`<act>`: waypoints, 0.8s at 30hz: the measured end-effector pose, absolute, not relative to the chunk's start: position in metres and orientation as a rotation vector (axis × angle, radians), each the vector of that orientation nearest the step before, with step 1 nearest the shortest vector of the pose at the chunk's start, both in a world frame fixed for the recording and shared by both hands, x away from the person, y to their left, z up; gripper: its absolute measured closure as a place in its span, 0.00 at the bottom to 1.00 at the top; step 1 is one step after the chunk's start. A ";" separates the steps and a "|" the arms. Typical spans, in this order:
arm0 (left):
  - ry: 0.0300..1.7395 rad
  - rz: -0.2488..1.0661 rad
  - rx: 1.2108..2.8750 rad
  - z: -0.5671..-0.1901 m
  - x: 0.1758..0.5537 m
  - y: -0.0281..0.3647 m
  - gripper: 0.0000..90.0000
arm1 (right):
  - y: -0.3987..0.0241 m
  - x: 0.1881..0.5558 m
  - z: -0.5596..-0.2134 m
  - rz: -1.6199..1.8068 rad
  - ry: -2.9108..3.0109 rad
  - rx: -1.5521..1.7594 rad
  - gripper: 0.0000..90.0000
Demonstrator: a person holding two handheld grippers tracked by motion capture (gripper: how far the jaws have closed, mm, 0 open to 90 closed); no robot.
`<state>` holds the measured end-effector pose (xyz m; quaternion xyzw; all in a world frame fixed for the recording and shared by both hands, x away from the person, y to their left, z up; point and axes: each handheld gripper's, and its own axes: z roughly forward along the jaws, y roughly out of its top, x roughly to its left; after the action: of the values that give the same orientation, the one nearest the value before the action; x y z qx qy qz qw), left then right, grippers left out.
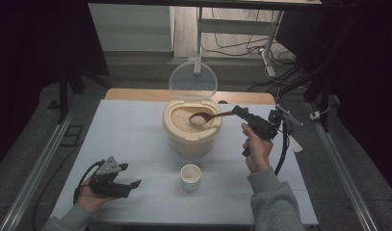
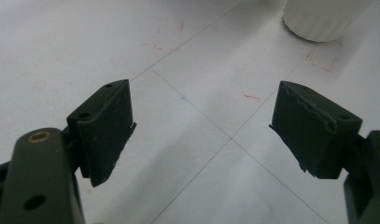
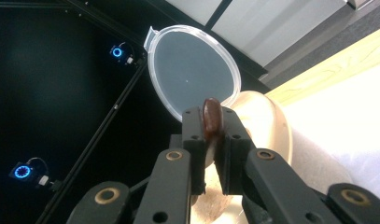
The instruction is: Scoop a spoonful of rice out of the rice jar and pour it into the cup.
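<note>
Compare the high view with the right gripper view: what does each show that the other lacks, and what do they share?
High view alone: the spoon's bowl heaped with rice above the rice bin, the small white cup and the left gripper. Right gripper view alone: the jaws clamped on the spoon handle, close up, plus two blue ring lights. Both: the bin's raised clear lid and the right gripper.

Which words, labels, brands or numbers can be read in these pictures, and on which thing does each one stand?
None: no readable text on the rice container, its clear lid, the wooden spoon or the white cup.
Red pen marks on the table: corner outlines, not letters or numbers.
</note>
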<state>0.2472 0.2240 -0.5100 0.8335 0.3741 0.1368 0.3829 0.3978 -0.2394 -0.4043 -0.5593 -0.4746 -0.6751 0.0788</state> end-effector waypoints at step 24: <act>0.958 0.350 2.124 -0.510 0.247 0.224 0.22 | -0.242 0.352 -0.410 -1.954 -1.480 -1.552 0.93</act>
<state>0.2471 0.2240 -0.5098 0.8328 0.3756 0.1374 0.3828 0.3518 -0.2421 -0.4096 -0.5310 -0.5064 -0.6687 0.1197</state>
